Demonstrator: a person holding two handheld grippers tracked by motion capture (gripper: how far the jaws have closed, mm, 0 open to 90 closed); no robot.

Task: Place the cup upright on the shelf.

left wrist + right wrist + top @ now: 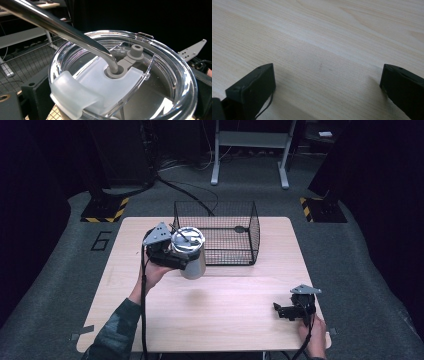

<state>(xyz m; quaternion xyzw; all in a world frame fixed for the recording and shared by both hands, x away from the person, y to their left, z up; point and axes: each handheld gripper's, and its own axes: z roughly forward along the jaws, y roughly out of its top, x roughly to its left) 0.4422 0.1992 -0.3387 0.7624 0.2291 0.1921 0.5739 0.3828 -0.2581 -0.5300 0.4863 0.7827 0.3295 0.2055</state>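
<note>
Left gripper (176, 256) carries a lidded steel tumbler (192, 256) above the table (225, 310); right gripper (287, 311) rests idle.

At the table's 10 o'clock sector, the left gripper clamps the tumbler's body between its jaws and holds it clear of the surface, its shadow falling on the wood below. The left gripper view shows the clear lid (175, 82), a frosted slider tab (72, 96) and a bent metal straw (62, 28) seated in the grey grommet (117, 72). A black wire basket (220, 232) stands at 12 o'clock, just beside the tumbler. At 4 o'clock, the right gripper sits low over the tabletop with its jaws spread wide, bare wood between them.
</note>
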